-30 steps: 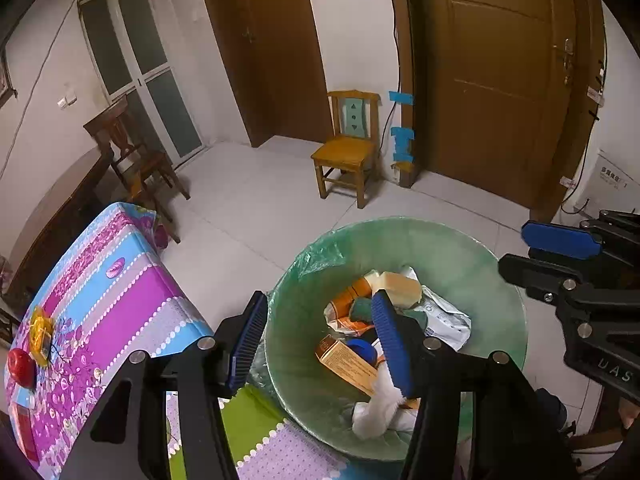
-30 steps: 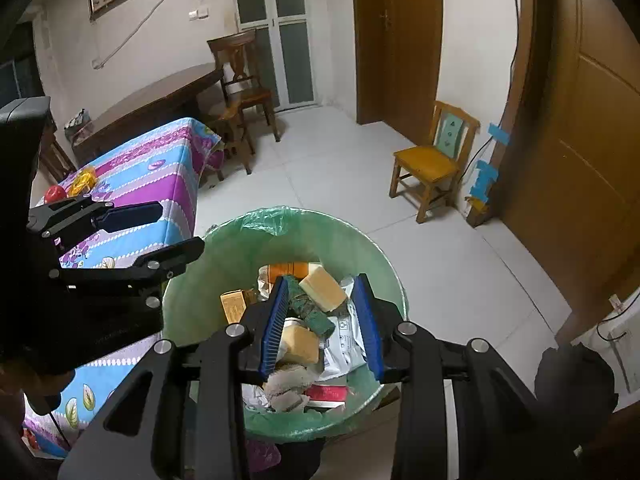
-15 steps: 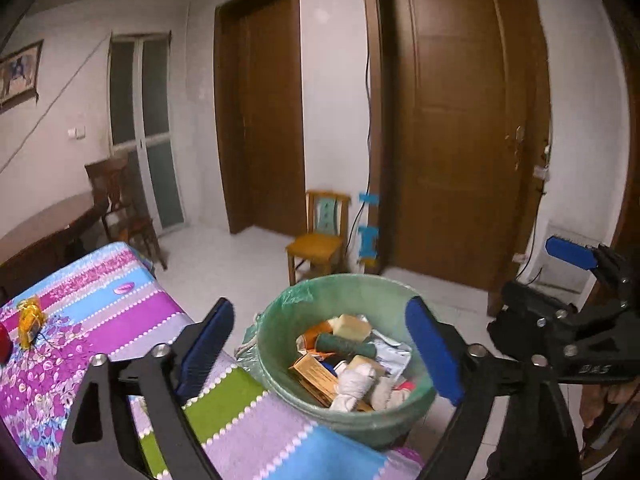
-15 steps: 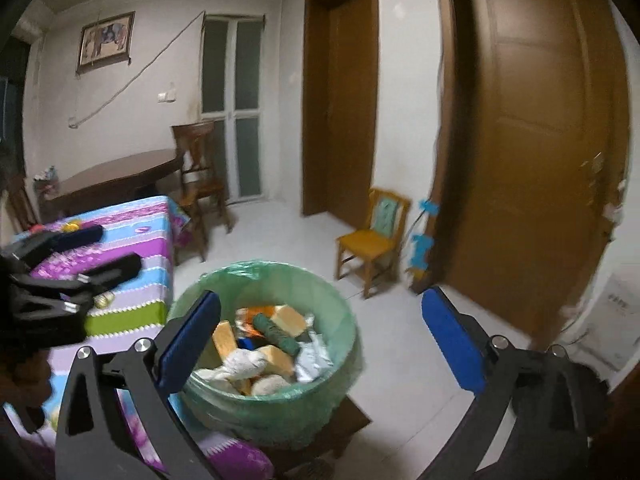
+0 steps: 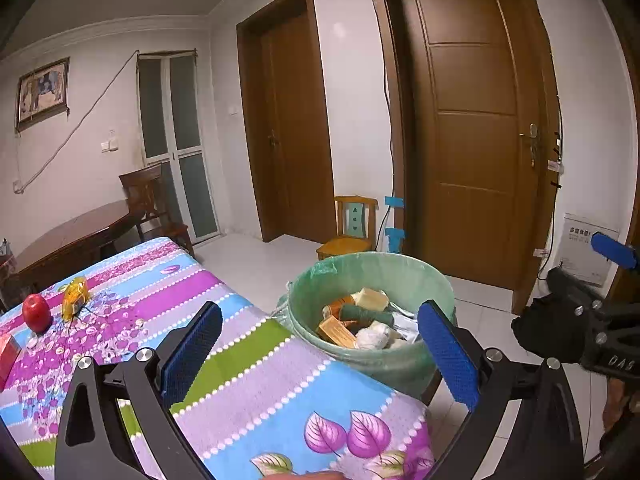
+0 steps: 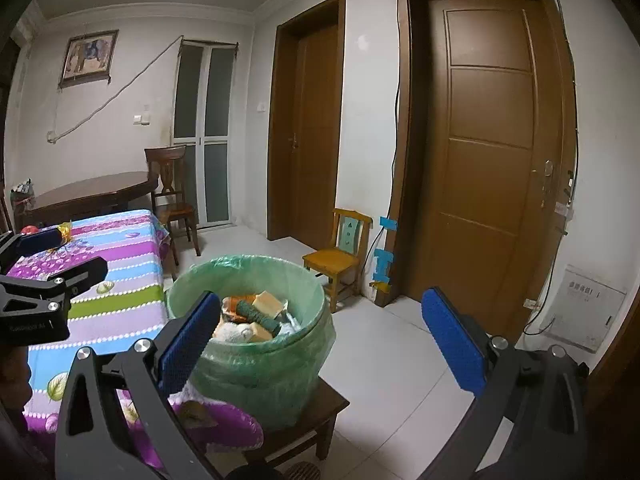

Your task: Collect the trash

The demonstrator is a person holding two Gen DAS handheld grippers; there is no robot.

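Observation:
A bin lined with a green bag stands beside the table's end, on a low wooden stool; it also shows in the right wrist view. It holds several pieces of trash: boxes, a sponge, a green roll and white wads. My left gripper is wide open and empty, held above the tablecloth short of the bin. My right gripper is wide open and empty, held back from the bin on its right side.
The table has a striped floral cloth with a red apple, an orange toy and a red box at its far left. A small yellow chair stands by the doors. A dark table and chair stand behind.
Both grippers have opened wide and drawn up and back from over the bin. The view has tilted from looking down into the bin to looking across the room.

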